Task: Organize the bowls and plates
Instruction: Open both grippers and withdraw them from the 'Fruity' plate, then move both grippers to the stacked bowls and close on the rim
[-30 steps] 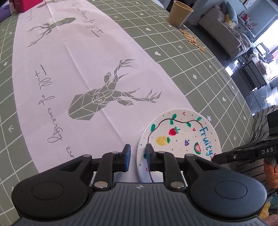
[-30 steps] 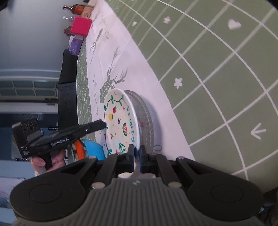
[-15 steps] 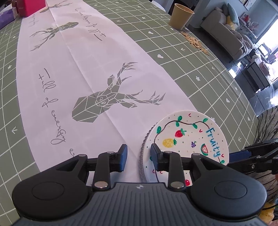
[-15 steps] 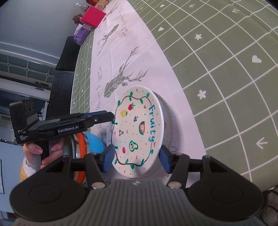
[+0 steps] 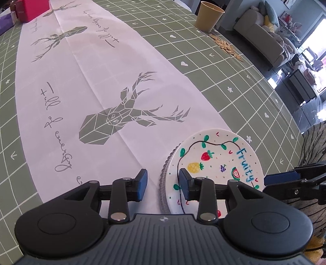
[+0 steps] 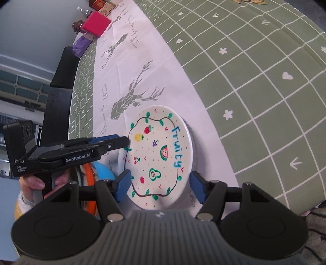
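Observation:
A white plate painted with fruit and the word "Fruity" [image 5: 220, 161] [image 6: 161, 155] lies on top of a grey ribbed plate [image 5: 163, 179] at the near table edge. My left gripper [image 5: 162, 183] is open, its jaws on either side of the stack's left rim. My right gripper [image 6: 161, 183] is open and wide, its jaws on either side of the plate's near edge without gripping it. In the right wrist view the left gripper's fingers [image 6: 114, 143] show at the plate's left side. A blue bowl [image 6: 105, 170] and an orange-rimmed dish [image 6: 89, 173] sit behind that gripper, partly hidden.
A white runner with deer prints [image 5: 114, 120] crosses the green grid tablecloth [image 5: 234, 67]. A yellow paper cup [image 5: 209, 16] and scattered seeds [image 5: 226, 46] are at the far right. A pink box [image 6: 95, 25] and purple packet [image 6: 82, 43] stand at the far end.
My right gripper let go of the fruit plate and opened wide; the plate went from tilted on edge to lying flat on the grey plate. My left gripper opened a little.

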`<action>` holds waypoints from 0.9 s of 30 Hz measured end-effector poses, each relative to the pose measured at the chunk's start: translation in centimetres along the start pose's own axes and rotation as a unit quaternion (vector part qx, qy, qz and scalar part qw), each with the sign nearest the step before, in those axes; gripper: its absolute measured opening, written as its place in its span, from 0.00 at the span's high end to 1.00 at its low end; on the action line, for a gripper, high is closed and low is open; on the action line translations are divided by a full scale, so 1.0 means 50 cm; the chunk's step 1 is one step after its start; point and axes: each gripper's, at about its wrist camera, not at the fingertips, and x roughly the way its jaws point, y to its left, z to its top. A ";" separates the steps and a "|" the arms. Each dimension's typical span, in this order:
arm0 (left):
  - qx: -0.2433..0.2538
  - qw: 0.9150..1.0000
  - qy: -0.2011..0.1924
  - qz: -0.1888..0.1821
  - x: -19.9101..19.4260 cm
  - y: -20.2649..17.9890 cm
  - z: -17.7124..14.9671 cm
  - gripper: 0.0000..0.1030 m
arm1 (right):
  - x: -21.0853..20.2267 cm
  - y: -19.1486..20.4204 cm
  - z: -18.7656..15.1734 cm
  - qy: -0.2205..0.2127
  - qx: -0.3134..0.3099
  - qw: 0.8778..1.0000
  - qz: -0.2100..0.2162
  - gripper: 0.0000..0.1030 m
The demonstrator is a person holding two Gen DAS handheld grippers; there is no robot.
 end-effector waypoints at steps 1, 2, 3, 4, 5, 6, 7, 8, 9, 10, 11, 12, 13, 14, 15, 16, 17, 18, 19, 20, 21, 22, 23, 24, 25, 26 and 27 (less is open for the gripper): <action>0.004 1.000 0.000 0.000 0.001 -0.003 -0.001 0.60 | 0.001 0.000 0.001 -0.002 -0.004 1.000 0.001 0.38; 0.008 1.000 -0.001 0.000 0.001 -0.005 -0.001 0.60 | 0.002 -0.001 0.002 -0.001 -0.002 1.000 0.000 0.38; 0.009 1.000 -0.001 0.001 0.001 -0.005 -0.001 0.60 | 0.002 -0.003 0.003 -0.001 0.003 1.000 0.001 0.38; 0.009 1.000 -0.001 0.000 0.001 -0.004 -0.002 0.60 | 0.001 -0.004 0.004 -0.001 0.005 1.000 0.001 0.38; 0.008 1.000 -0.001 -0.001 0.001 -0.003 -0.002 0.60 | 0.001 -0.005 0.005 -0.001 0.007 1.000 0.003 0.38; 0.006 1.000 -0.001 -0.003 0.001 -0.001 -0.002 0.59 | 0.000 -0.008 0.006 -0.002 0.009 1.000 0.005 0.38; 0.005 1.000 -0.001 -0.003 0.001 0.001 -0.002 0.59 | -0.001 -0.010 0.006 -0.005 0.012 1.000 0.007 0.38; 0.005 1.000 -0.002 -0.001 0.000 0.002 -0.003 0.58 | -0.002 -0.012 0.007 -0.009 0.012 1.000 0.008 0.38; 0.008 1.000 -0.004 0.006 -0.003 0.001 -0.004 0.56 | -0.003 -0.013 0.009 -0.013 0.012 1.000 0.007 0.38; 0.016 1.000 -0.008 0.016 -0.007 -0.002 -0.006 0.55 | -0.003 -0.016 0.011 -0.017 0.009 1.000 0.009 0.38; 0.029 0.999 -0.015 0.032 -0.013 -0.008 -0.008 0.54 | -0.003 -0.017 0.014 -0.021 0.002 1.000 0.015 0.38; 0.040 0.998 -0.023 0.051 -0.021 -0.015 -0.011 0.54 | -0.005 -0.016 0.014 -0.026 -0.009 0.999 0.019 0.38; 0.050 0.996 -0.032 0.068 -0.029 -0.023 -0.013 0.54 | -0.007 -0.013 0.012 -0.030 -0.024 0.999 0.019 0.36; 0.058 0.994 -0.044 0.080 -0.038 -0.030 -0.015 0.54 | -0.009 -0.009 0.009 -0.036 -0.040 0.998 0.019 0.36; 0.063 0.992 -0.056 0.090 -0.048 -0.037 -0.017 0.54 | -0.013 -0.005 0.004 -0.045 -0.054 0.997 0.018 0.35; 0.067 0.991 -0.065 0.097 -0.057 -0.045 -0.018 0.53 | -0.016 -0.002 0.000 -0.057 -0.069 0.996 0.017 0.34; 0.069 0.989 -0.075 0.105 -0.066 -0.054 -0.020 0.49 | -0.019 -0.001 -0.005 -0.068 -0.079 0.994 0.018 0.34; 0.069 0.988 -0.085 0.111 -0.074 -0.062 -0.022 0.46 | -0.021 -0.002 -0.008 -0.079 -0.086 0.993 0.019 0.34; 0.070 0.986 -0.095 0.120 -0.080 -0.071 -0.024 0.45 | -0.022 -0.004 -0.011 -0.088 -0.089 0.992 0.022 0.33; 0.070 0.983 -0.105 0.131 -0.087 -0.080 -0.027 0.43 | -0.023 -0.007 -0.013 -0.097 -0.089 0.991 0.027 0.32; 0.069 0.980 -0.116 0.144 -0.093 -0.089 -0.030 0.40 | -0.024 -0.010 -0.014 -0.105 -0.087 0.990 0.032 0.30; 0.070 0.977 -0.128 0.154 -0.098 -0.097 -0.033 0.39 | -0.025 -0.013 -0.015 -0.111 -0.086 0.989 0.035 0.29; 0.071 0.974 -0.139 0.162 -0.104 -0.106 -0.037 0.38 | -0.024 -0.013 -0.017 -0.117 -0.088 0.989 0.037 0.29; 0.071 0.972 -0.145 0.169 -0.109 -0.112 -0.039 0.36 | -0.025 -0.013 -0.019 -0.123 -0.091 0.988 0.037 0.29; 0.070 0.970 -0.151 0.177 -0.113 -0.118 -0.041 0.36 | -0.024 -0.011 -0.021 -0.128 -0.096 0.987 0.034 0.28; 0.067 0.968 -0.156 0.185 -0.118 -0.123 -0.043 0.36 | -0.025 -0.009 -0.024 -0.133 -0.100 0.985 0.030 0.27; 0.063 0.966 -0.161 0.191 -0.125 -0.125 -0.046 0.36 | -0.027 -0.006 -0.027 -0.138 -0.107 0.984 0.027 0.27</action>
